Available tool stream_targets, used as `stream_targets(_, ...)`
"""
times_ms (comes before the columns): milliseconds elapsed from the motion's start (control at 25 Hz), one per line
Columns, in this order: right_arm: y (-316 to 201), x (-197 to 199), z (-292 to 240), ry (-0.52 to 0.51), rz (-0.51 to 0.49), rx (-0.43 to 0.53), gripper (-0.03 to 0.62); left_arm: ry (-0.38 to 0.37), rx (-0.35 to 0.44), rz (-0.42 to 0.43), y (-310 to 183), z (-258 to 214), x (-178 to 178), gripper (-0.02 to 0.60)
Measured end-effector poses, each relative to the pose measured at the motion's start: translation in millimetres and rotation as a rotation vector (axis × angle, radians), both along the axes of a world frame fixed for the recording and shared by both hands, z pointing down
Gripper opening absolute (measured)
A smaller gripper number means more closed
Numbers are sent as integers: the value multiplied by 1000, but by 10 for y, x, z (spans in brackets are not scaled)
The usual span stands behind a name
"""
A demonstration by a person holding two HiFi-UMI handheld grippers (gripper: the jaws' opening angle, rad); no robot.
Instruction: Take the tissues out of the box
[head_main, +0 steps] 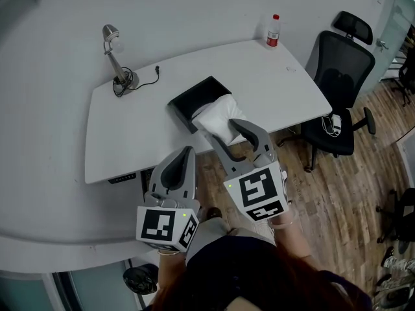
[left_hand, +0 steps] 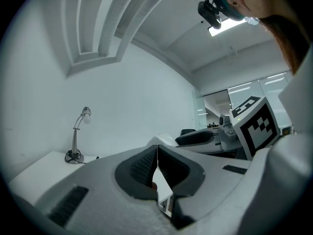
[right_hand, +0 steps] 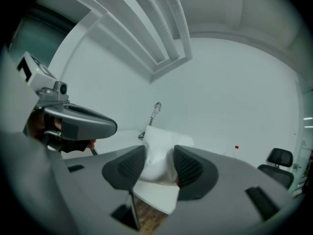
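Note:
A black open box (head_main: 189,98) lies on the white table (head_main: 279,86) near its front edge. A white stack of tissues (head_main: 219,115) is lifted partly over the box's near corner, with my right gripper (head_main: 222,130) shut on it. In the right gripper view the tissues (right_hand: 159,138) bulge between the two ribbed pads (right_hand: 129,166). My left gripper (head_main: 184,155) hangs lower and nearer to me, off the table's front edge. Its jaws (left_hand: 156,155) meet with nothing between them.
A desk lamp (head_main: 115,50) with its cord stands at the table's back left. A red-capped bottle (head_main: 273,31) stands at the back right. A black office chair (head_main: 340,76) sits to the right on the wooden floor (head_main: 337,199).

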State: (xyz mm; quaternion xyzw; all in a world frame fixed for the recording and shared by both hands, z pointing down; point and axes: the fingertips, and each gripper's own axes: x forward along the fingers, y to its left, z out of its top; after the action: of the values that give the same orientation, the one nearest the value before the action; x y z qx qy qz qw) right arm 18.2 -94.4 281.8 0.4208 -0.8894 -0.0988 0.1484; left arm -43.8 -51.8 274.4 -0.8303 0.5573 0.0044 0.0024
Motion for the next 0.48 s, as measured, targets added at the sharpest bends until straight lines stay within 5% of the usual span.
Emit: stream_targets(480, 340, 194, -9, -36, -30, -14, 196, 0, -1, -23, 315, 6, 177, 21)
